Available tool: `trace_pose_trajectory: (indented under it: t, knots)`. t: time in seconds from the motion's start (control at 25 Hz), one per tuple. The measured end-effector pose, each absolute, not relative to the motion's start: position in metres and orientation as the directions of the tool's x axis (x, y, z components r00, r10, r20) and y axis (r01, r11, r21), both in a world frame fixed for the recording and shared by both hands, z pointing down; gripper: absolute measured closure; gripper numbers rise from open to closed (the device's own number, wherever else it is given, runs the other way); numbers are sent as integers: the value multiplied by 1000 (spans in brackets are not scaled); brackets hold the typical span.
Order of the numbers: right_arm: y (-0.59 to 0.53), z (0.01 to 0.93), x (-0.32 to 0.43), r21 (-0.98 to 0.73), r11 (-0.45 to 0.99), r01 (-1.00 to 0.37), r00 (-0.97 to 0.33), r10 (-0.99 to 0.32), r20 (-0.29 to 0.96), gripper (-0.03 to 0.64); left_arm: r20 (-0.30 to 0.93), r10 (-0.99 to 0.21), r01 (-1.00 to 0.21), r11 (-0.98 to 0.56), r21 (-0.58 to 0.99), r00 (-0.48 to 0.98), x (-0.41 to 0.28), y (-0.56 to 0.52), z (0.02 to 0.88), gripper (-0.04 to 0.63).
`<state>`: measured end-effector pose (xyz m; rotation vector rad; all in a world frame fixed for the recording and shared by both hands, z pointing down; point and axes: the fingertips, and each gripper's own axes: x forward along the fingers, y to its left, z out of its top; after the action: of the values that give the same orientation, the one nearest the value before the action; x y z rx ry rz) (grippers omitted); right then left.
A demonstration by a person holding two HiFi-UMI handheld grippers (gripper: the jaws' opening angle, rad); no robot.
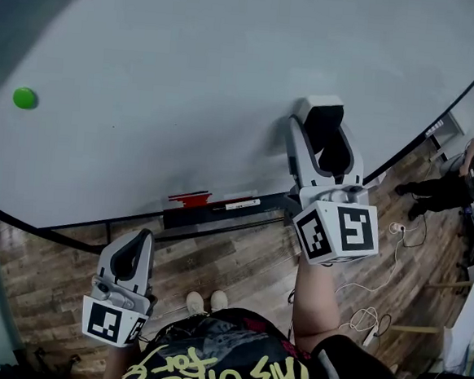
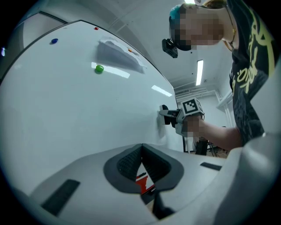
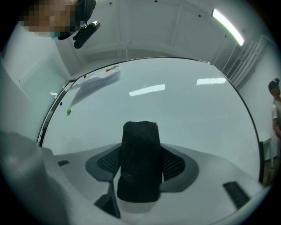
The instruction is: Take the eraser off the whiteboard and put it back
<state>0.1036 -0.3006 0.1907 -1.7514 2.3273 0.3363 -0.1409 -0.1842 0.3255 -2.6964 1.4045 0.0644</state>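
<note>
The right tool is clamping the eraser, a dark block standing lengthwise between its two jaws with its far end sticking out past their tips. The person is holding that tool up against the whiteboard, pointing the eraser's free end at the bare white surface. From the left gripper view the tip seems to be touching the board or sitting just off it, and no view shows which. Gripping the block by its sides is leaving the end facing the board free, which looks like the right hold for pressing it back so it can cling there. Judging by this, the eraser is either just coming away or about to be set back, and the pictures alone cannot decide between the two. The left tool is hanging low and well apart from the board, over the wooden floor, with its jaws drawn together on nothing. It is taking no part and is staying clear of the working arm. Through the gap under its jaws, red markers are showing. They are lying in the tray along the board's lower edge. A green magnet is sitting far off to the left on the board, well away from the spot where the eraser is pointing.
</note>
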Motion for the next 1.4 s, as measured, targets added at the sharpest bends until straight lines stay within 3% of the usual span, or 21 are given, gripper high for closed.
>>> trace_pose_trajectory:
  t: [0.32, 0.52, 1.4]
  knots:
    - [-286, 191, 108, 52, 284, -957, -286, -908, -308, 359, -56, -814, -816, -578, -20, 578, -132, -183, 328, 588]
    - [-282, 195, 112, 46, 287, -957, -287, -909, -302, 359, -89, -794, -799, -596, -84, 601, -126, -184, 322, 588]
    - [-252, 198, 132, 29, 271, -962, -267, -915, -302, 359, -63, -762, -764, -640, -80, 645, -106, -183, 324, 588]
